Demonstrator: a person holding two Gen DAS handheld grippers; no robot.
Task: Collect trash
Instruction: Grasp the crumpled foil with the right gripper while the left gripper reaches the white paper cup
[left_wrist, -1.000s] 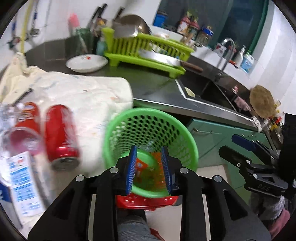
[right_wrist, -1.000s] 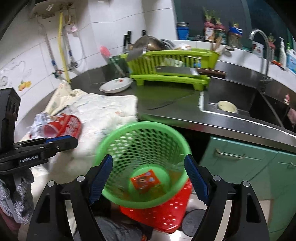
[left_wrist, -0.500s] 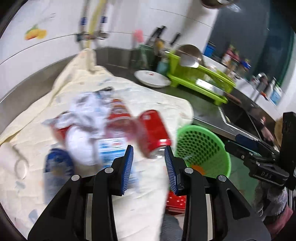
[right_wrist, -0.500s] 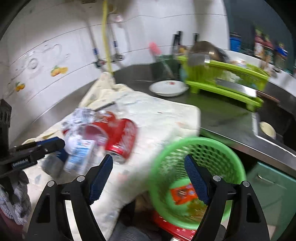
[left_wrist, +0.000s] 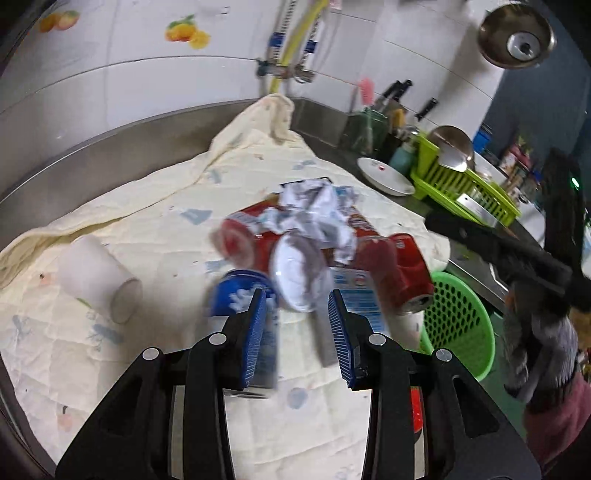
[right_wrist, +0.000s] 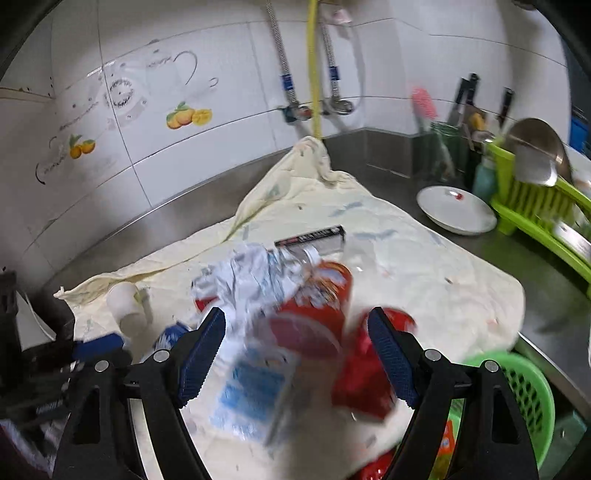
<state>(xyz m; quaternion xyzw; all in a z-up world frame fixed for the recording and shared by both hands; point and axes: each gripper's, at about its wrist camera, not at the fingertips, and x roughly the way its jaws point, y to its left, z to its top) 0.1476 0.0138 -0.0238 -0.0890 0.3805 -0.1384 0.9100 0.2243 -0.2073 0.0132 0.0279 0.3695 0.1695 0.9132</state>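
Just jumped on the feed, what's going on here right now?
A person is clearing trash off a cloth-covered counter. Both grippers hang empty over the pile: the left gripper near a blue can, the right gripper open above a red can. The green basket waits at the counter's edge.

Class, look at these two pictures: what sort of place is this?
Most likely a home kitchen: a green dish rack holding cookware, a knife holder, and a tiled wall above a steel counter.

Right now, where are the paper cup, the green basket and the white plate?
paper cup (left_wrist: 98, 275): left wrist view, on its side wall.
green basket (left_wrist: 460, 325): left wrist view, on its mesh wall.
white plate (right_wrist: 456, 210): right wrist view, on its inner surface.
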